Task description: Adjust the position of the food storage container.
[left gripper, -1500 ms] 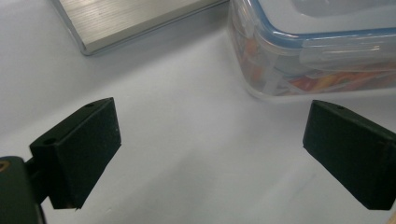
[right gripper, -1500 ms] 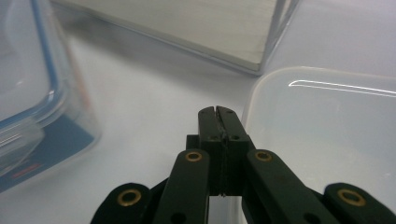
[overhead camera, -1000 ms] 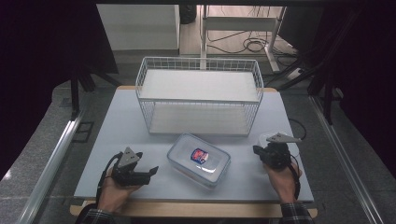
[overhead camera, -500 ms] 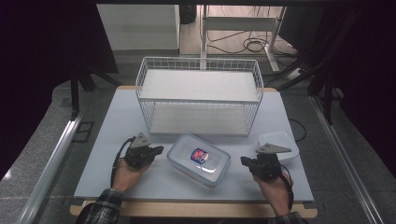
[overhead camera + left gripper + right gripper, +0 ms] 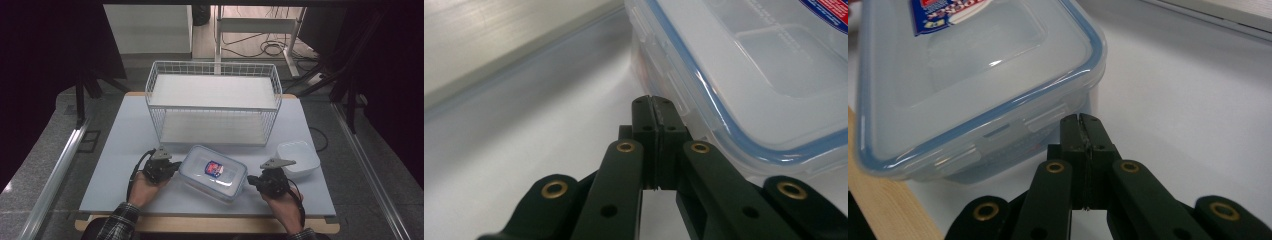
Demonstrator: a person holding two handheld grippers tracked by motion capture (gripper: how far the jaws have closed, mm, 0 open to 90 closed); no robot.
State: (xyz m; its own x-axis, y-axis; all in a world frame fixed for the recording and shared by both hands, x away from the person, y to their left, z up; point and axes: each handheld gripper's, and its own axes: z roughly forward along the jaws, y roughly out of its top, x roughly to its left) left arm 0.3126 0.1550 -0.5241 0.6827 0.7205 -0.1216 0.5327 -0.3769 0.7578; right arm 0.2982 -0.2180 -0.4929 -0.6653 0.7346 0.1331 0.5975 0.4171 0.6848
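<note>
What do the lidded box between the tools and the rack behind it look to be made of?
Lidded box: clear, glossy plastic by the look, see-through lid with a blue seal line and moulded side latches. Rack: thin white wire mesh, probably coated metal, with flat matte white shelf panels.

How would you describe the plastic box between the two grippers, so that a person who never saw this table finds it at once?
Start from the white wire basket at the back of the pale table. In front of it, near the table's front edge, lies the clear food box, between the left gripper and the right gripper. Unlike the plain white dish to its right, it has a blue-rimmed lid and a red-and-blue label.
</note>
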